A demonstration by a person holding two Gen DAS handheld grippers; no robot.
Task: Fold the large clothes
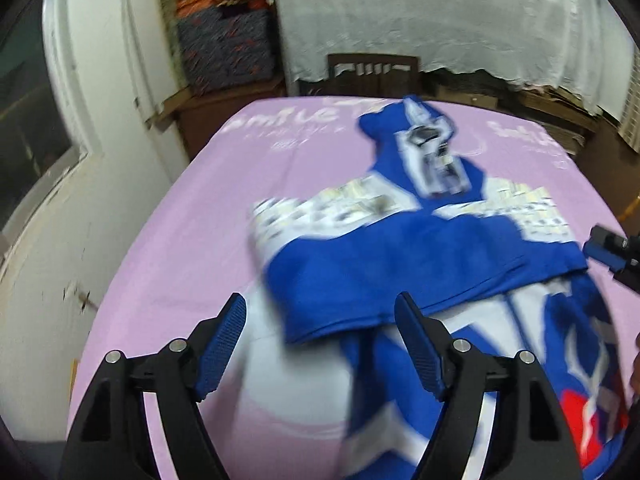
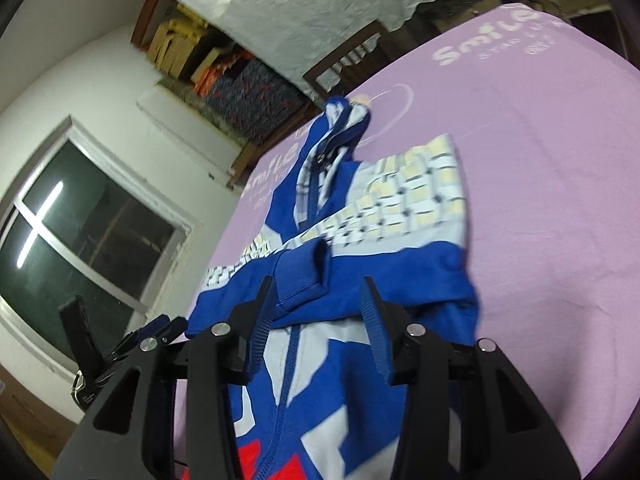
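The left tongs [image 1: 320, 312] stand wide apart just over the near edge of the blue and white jacket [image 1: 420, 248], their blue pads [image 1: 222, 344] clear of the cloth, nothing between them. The right tongs [image 2: 316, 304] hang part-way open over the same garment; the folded blue sleeve [image 2: 304, 276] lies beneath the gap, but the view does not show the pads pressing on it.

The jacket lies on the bench [image 1: 192, 232], which is covered by a lilac sheet [image 2: 540, 200] printed with pale lettering. Seen from the left wrist, the garment sits toward the right half of the bench, both sleeves crossed over its chest, the zip [image 2: 290, 364] running down the front, red patches [image 2: 248, 460] at the near hem, and the hood [image 1: 428, 148] pointing toward the far edge. Bare lilac sheet lies left of the jacket in that view, right of it in the other.

Beyond the hood, at the far edge of the bench, stands a dark wooden chair back [image 1: 374, 70]. Behind the chair hangs a white lace cloth [image 1: 460, 20]. Left of the chair, stacked patterned fabrics fill a shelf [image 1: 224, 40], then comes a white wall [image 1: 100, 80]. In the right wrist view a dark window [image 2: 80, 224] with a white frame sits left of the jacket.
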